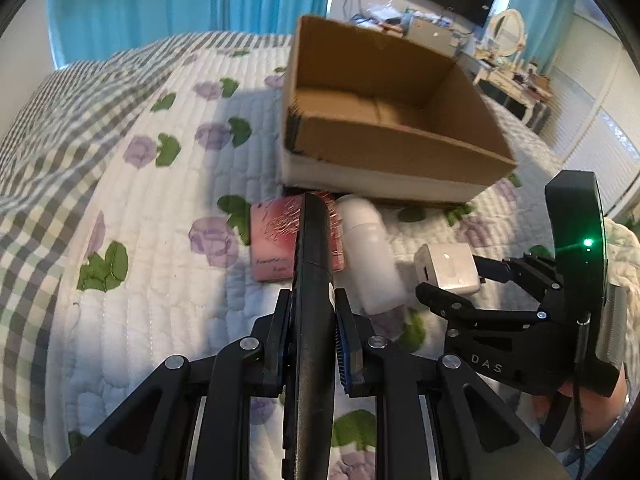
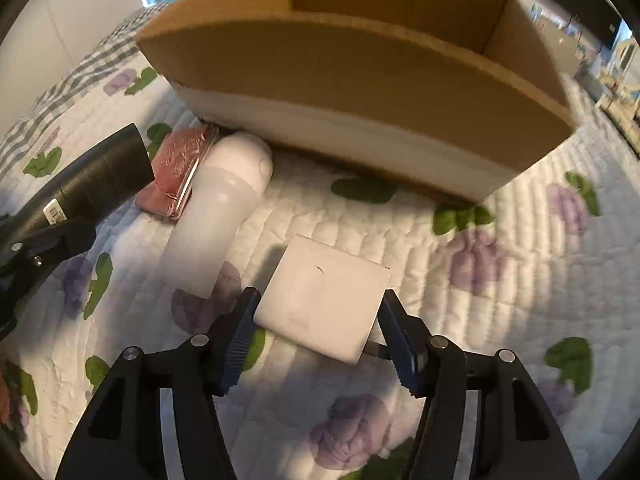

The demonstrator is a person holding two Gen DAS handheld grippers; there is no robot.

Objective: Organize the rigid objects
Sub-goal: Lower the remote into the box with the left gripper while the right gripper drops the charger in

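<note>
Both grippers pointed steeply down at the quilted bedspread [image 2: 520, 240], just in front of the open cardboard box [image 2: 360, 72]. Left gripper [image 1: 313, 320] was clamped tight on a black cylindrical object [image 1: 314, 280] whose far end reached over a pink packet [image 1: 272, 248] near the box. Right gripper [image 2: 320, 332] stood partly open, its pads [image 2: 240, 340] flanking a white power adapter [image 2: 324, 296] lying flat on the bedspread; contact could not be made out. A white bottle [image 2: 224, 208] lay between adapter and packet, cap toward the box.
</note>
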